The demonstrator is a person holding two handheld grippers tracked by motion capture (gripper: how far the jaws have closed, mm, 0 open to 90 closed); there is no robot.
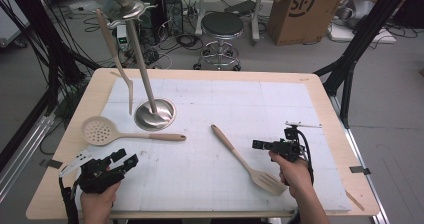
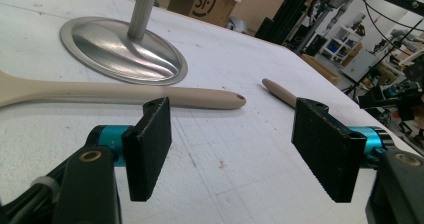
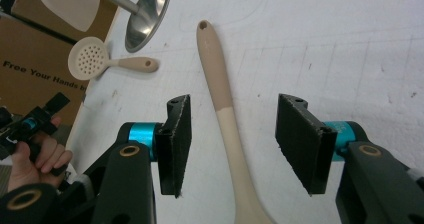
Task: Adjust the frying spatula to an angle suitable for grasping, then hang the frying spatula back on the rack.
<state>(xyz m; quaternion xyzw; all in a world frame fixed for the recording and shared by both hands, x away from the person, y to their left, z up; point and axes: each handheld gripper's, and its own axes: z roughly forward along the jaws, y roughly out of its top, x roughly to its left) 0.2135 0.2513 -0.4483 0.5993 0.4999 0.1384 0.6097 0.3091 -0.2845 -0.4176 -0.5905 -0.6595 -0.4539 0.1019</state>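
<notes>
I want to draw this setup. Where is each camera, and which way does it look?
High view: above the table, looking forward and down; both forearms, left tool, right tool.
Left gripper view: on the left tool, facing the skimmer handle and stand base.
Right gripper view: on the right tool, looking along the spatula.
Shared: every view shows the spatula.

My high view looks down over the table [image 1: 210,79]; both gripper views skim close, sharing the slotted spatula [image 3: 225,109] and stand base [image 2: 122,49].
</notes>
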